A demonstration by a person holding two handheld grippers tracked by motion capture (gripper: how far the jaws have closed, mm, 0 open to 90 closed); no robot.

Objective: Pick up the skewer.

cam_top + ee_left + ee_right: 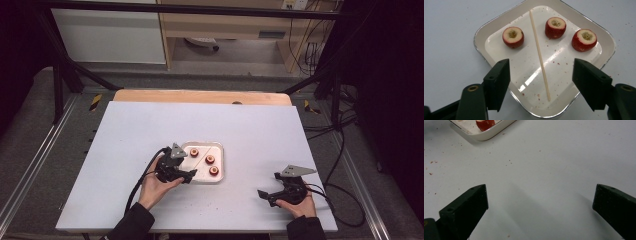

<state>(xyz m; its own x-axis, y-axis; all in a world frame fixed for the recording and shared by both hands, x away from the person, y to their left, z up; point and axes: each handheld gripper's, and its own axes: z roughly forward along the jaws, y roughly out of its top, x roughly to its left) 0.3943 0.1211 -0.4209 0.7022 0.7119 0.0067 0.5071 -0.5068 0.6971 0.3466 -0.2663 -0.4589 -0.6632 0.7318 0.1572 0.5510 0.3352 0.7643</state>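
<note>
A white square tray (220, 148) (484, 32) sits at the table's middle. In it lie three cored red fruit pieces (513, 37) (555, 27) (584, 40) (210, 159) and a thin wooden skewer (539, 53). My left gripper (187, 175) (541, 75) hovers at the tray's left front edge, open, its jaws on either side of the skewer's near end without touching it. My right gripper (264, 194) (539, 202) rests open near the table's front right, with only bare table between its jaws. The tray's corner (477, 133) and one fruit piece (485, 123) lie far ahead of it.
The white table (150, 125) carries small red crumbs (431, 167) around the tray. A wooden board edge (200, 96) lies at the back. Black frame bars (60, 75) and cables (345, 195) flank the table.
</note>
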